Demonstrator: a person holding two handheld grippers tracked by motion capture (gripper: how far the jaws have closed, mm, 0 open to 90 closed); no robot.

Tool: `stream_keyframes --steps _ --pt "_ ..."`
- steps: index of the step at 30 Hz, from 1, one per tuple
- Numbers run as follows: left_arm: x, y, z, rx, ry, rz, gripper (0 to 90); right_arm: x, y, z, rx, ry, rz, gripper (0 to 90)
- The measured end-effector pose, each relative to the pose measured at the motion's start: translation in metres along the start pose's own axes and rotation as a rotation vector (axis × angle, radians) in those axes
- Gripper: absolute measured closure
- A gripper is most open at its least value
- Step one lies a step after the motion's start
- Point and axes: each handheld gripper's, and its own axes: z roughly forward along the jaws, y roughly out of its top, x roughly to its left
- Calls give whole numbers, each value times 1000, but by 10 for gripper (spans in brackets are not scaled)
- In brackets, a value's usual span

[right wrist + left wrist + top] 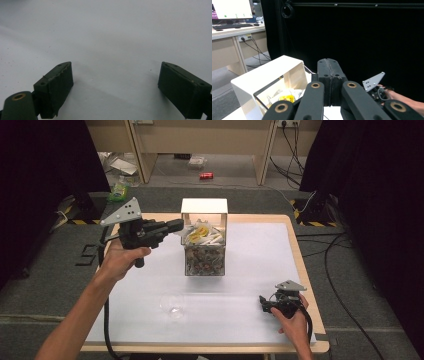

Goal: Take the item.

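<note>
The clear box (pixel 204 242) is seen standing upright in the middle of the white table (pixel 260 270), its lower part filled with small mixed pieces and its upper part holding white packets and a yellow one. A white bracket-shaped cover (pixel 204 206) is set over its top, with the front side left open; in the left gripper view the same cover (pixel 259 77) is seen just below and left of the jaws, with the yellow packet (pixel 286 98) visible under it.

The left gripper (pixel 175 224) is held raised at the upper left of the box, its tip pointed to the right and lying just beside the cover's left edge. Its jaws are pressed together with nothing between them. The box therefore lies straight ahead of and slightly below this tip, and the left hand is clearly the nearer one.

The right gripper (pixel 265 304) is rested low on the table near the front right corner, well apart from the box, with its jaws spread wide over bare white surface (pixel 112 50).

A clear glass bowl (pixel 173 304) is seen lying in front of the box, between the two hands. It is judged that any reach into the box would be made from the left, over the open side.
</note>
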Motion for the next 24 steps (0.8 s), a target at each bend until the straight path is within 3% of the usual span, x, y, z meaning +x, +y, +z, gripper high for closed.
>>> stream_keyframes --steps 24 --pt "-17 -27 -34 -10 -64 -29 893 0 0 0 0 -1 0 133"
